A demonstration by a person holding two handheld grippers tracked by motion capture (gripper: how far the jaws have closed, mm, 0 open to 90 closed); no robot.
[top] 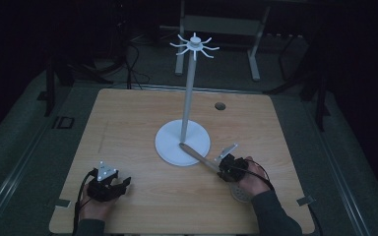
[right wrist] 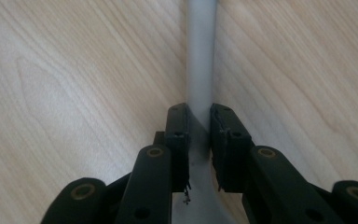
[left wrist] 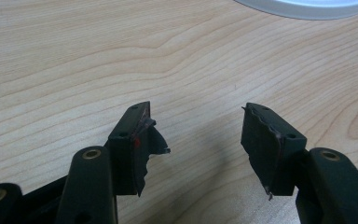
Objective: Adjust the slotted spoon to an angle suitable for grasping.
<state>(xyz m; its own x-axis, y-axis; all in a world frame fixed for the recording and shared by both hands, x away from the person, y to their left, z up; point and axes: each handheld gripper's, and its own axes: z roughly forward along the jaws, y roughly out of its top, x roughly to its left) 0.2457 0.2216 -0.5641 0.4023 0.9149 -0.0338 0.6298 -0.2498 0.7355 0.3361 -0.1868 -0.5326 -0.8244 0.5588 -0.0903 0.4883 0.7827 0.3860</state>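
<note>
Table (top: 128, 128) of pale wood fills the dim room's middle, its grain running plain under both gripper cameras. Near its centre stands a white stand (top: 183, 142): a round flat base, a thin upright pole, and at the top a ring of short hooks spread like spokes. A small dark hole (top: 220, 106) marks the tabletop at about one o'clock from that base.

At about four o'clock from the base, the person's right hand (top: 254, 181) holds the right gripper (top: 225, 168), which is clamped on the handle of a long flat spoon-like tool (top: 199, 157). The handle slants from the gripper up toward ten o'clock, its far end lying at the foot of the pole on the base; whether it touches the pole cannot be told. The right gripper view shows the grey handle (right wrist: 200, 70) running straight away between the two black jaws, both pads pressed against its sides. A pale round perforated part (top: 240, 192) shows under the hand at six o'clock; whether it belongs to the tool cannot be told.

At about eight o'clock from the base, well apart from the tool, the left hand (top: 96, 206) rests the left gripper (top: 120, 184) low over the table. Its jaws stand wide, with bare wood between them, the pads ragged at the edges (left wrist: 144, 140).
</note>
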